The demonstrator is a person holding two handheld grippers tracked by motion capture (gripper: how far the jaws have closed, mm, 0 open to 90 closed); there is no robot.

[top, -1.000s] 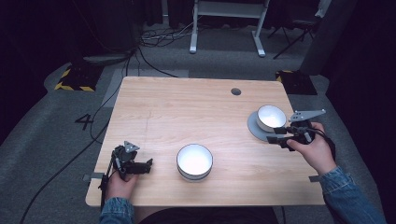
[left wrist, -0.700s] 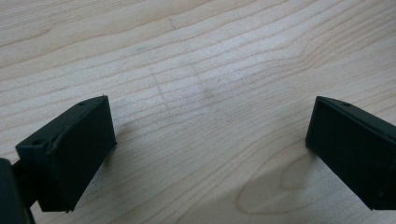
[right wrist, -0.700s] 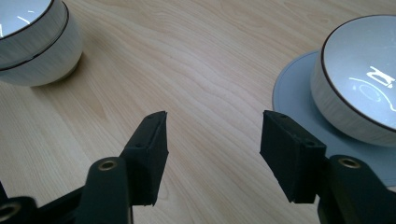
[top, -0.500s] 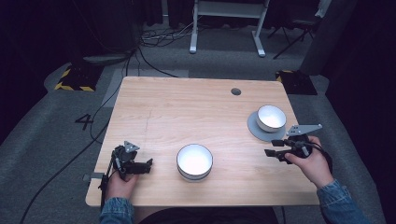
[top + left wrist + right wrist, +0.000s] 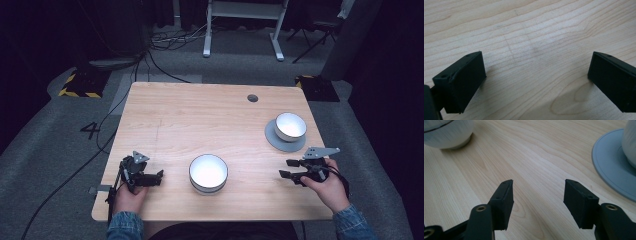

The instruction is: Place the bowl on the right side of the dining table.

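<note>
A large white bowl (image 5: 208, 172) stands near the table's front middle. A smaller white bowl (image 5: 290, 126) sits on a grey saucer (image 5: 280, 142) at the right. My right gripper (image 5: 285, 169) lies low over the wood in front of the saucer, pointing left, open with nothing between its jaws. In the right gripper view the large bowl (image 5: 446, 132) is at top left, the saucer (image 5: 614, 170) and small bowl (image 5: 630, 142) at right, and the gripper (image 5: 537, 195) frames bare wood. My left gripper (image 5: 159, 176) rests at front left, open; its view shows the gripper (image 5: 536, 75) over bare wood.
The wooden table (image 5: 200, 115) has a small round hole (image 5: 252, 98) near its far edge. Cables (image 5: 100, 145) run across the grey floor off the left side. A metal stand (image 5: 240, 25) is beyond the table.
My right gripper has drawn away from the small bowl and saucer toward the front edge and sunk close to the table. The left gripper and both bowls have stayed put.
</note>
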